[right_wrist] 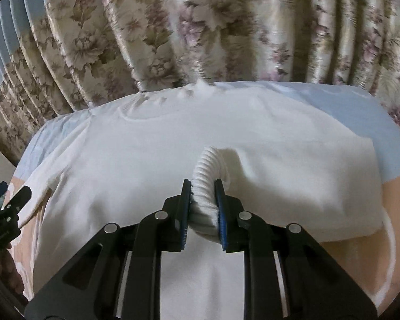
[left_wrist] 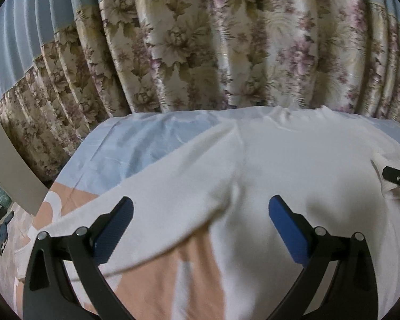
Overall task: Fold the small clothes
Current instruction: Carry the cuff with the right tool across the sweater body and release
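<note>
A white long-sleeved top [left_wrist: 293,165] lies spread on the bed, its neckline toward the curtain; it also fills the right wrist view [right_wrist: 146,160]. Its left sleeve [left_wrist: 152,186] stretches out to the left over the sheet. My left gripper [left_wrist: 201,210] is open and empty, hovering over the left armpit area. My right gripper [right_wrist: 203,186] is shut on the ribbed cuff [right_wrist: 206,168] of the right sleeve, which is drawn in over the body of the top. The right gripper's tip shows at the right edge of the left wrist view [left_wrist: 397,178].
The bed sheet [left_wrist: 136,144] is pale blue and peach. A floral curtain [left_wrist: 213,48] hangs close behind the bed. A grey board [left_wrist: 10,165] leans at the left. The left gripper shows at the left edge of the right wrist view [right_wrist: 10,202].
</note>
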A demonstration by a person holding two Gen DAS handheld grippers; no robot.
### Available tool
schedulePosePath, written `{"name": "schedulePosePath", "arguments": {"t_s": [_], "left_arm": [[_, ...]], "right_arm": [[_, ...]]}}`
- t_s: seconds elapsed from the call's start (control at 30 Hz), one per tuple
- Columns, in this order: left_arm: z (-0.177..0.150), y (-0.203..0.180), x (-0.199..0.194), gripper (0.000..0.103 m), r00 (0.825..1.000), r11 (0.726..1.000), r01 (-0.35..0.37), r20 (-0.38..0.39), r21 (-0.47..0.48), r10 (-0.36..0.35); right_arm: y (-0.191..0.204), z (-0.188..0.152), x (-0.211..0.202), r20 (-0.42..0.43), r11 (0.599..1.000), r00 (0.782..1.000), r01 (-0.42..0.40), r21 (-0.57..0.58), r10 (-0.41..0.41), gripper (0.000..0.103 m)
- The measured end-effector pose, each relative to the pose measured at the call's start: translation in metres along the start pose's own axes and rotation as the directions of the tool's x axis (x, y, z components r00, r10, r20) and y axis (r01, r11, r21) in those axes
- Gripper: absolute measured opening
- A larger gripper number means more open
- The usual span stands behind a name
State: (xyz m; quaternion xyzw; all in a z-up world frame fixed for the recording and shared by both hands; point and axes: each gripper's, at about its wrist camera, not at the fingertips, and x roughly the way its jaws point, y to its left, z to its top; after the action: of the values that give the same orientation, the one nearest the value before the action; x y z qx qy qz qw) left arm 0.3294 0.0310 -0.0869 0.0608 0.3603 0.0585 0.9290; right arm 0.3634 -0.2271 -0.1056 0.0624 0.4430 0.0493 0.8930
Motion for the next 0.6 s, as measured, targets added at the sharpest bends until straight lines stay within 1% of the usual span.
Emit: {"name": "schedulePosePath", "arguments": {"t_s": [0.03, 0.17, 0.37, 0.4, 0.43, 0.53, 0.6], "left_arm": [[0.001, 0.005, 0.003, 0.101, 1.0, 1.0, -0.005, -0.001, -0.003, 0.005], [0.003, 0.024, 0.014, 0.101, 1.0, 1.0, -0.017, -0.008, -0.021, 0.017], [-0.007, 0.046, 0.024, 0.101, 0.999, 0.999, -0.031, -0.027, -0.045, 0.03], [-0.009, 0.052, 0.026, 0.101, 0.999, 0.998, -0.033, -0.031, -0.053, 0.031], [-0.01, 0.055, 0.027, 0.101, 0.999, 0.998, -0.035, -0.033, -0.057, 0.033], [-0.014, 0.064, 0.03, 0.101, 0.998, 0.997, -0.044, -0.043, -0.069, 0.041], [-0.015, 0.069, 0.03, 0.101, 0.998, 0.996, -0.048, -0.044, -0.074, 0.045]], "right_arm": [[0.006, 0.002, 0.004, -0.001, 1.0, 1.0, -0.003, -0.007, 0.003, 0.018], [0.05, 0.012, 0.028, -0.012, 0.997, 0.999, -0.033, -0.065, 0.033, 0.018], [0.102, 0.017, 0.048, -0.027, 0.988, 0.996, -0.084, -0.127, 0.082, 0.018], [0.109, 0.018, 0.05, -0.03, 0.986, 0.995, -0.097, -0.139, 0.094, 0.016], [0.117, 0.019, 0.052, -0.034, 0.982, 0.994, -0.108, -0.153, 0.104, 0.011], [0.142, 0.019, 0.059, -0.034, 0.97, 0.995, -0.103, -0.22, 0.098, 0.01], [0.144, 0.021, 0.057, -0.024, 0.971, 0.993, -0.116, -0.211, 0.113, 0.01]]}}
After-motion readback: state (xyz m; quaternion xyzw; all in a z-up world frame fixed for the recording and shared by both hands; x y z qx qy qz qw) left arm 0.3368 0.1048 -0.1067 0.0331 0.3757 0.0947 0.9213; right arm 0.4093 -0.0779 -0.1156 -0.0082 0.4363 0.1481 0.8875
